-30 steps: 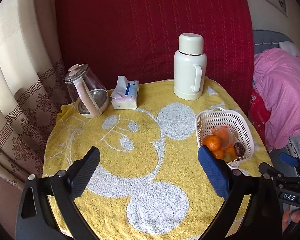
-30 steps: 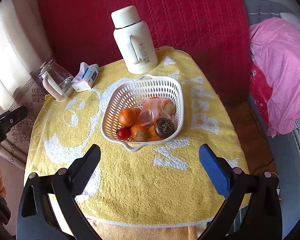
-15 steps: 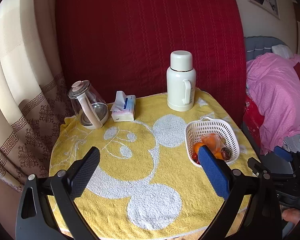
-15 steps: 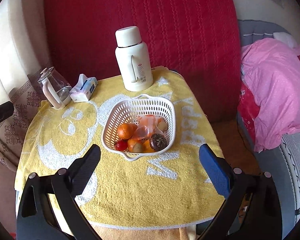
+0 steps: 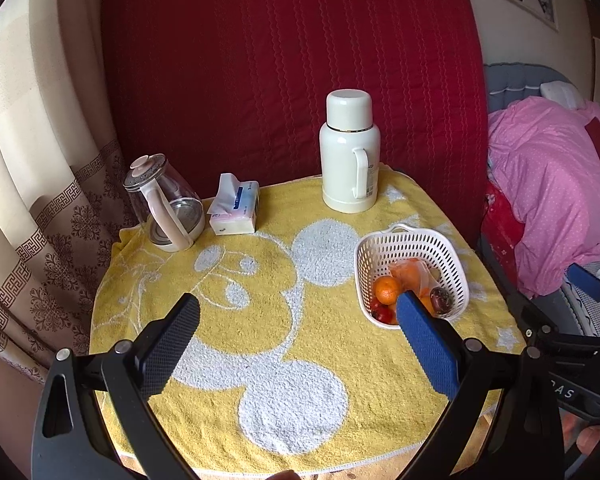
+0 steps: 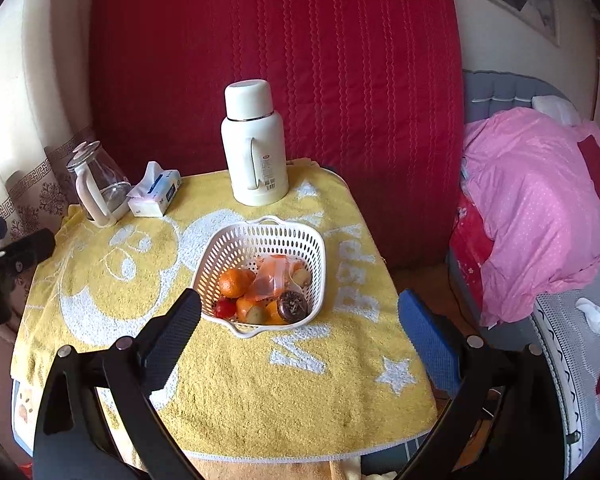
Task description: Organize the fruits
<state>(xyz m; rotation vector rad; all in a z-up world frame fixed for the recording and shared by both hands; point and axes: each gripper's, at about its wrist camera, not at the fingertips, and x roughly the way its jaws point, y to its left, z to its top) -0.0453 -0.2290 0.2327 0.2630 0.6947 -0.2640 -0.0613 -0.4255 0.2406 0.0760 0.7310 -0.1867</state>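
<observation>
My left gripper [image 5: 298, 322] and right gripper [image 6: 299, 318] gape wide, empty; only the right view shows the white perforated plastic basket [image 6: 236, 245] unblocked.

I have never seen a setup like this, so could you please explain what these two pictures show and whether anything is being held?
No robot arm here: a person holds a two-finger gripper in each hand, each with a fisheye camera looking along its fingers. One picture looks past the left gripper, the other past the right gripper. Both are open and hold nothing. On the yellow towel stand a white basket of fruit with an orange, a white flask, a glass kettle and a tissue pack.
</observation>
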